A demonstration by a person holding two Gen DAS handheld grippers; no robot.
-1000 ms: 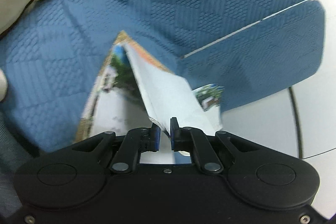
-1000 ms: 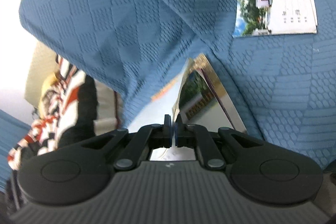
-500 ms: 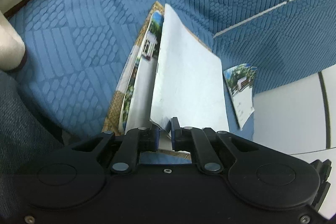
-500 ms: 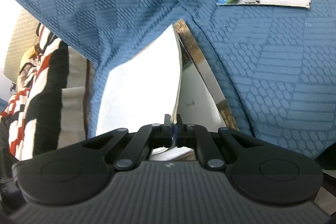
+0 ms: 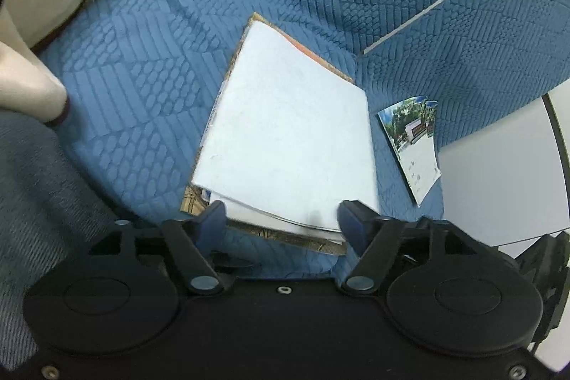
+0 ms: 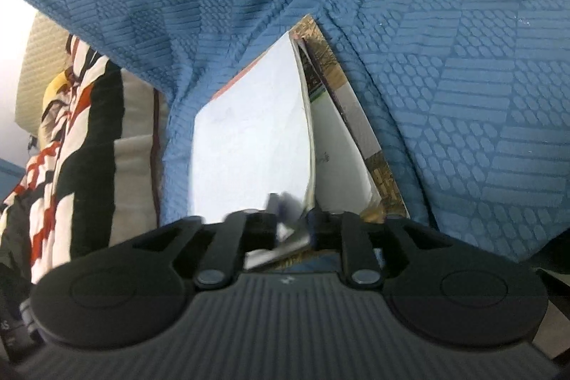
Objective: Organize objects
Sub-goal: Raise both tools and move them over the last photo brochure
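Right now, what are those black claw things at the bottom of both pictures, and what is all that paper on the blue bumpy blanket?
Those claws are two hand-held grabbers. A person holds one in each hand, and each has a little camera looking out along its two fingers, so each picture is what one grabber sees.

The left gripper has just been opening; its jaws stand wide apart and hold nothing. In front of it a stack of white paper booklets lies flat on the blue textured blanket.

The right gripper sees the same stack from another side. Its jaws have just been opening too. A page edge sits between them, but the picture is blurry there, so I cannot tell if it is pinched.

A small photo card with trees lies apart, alone.
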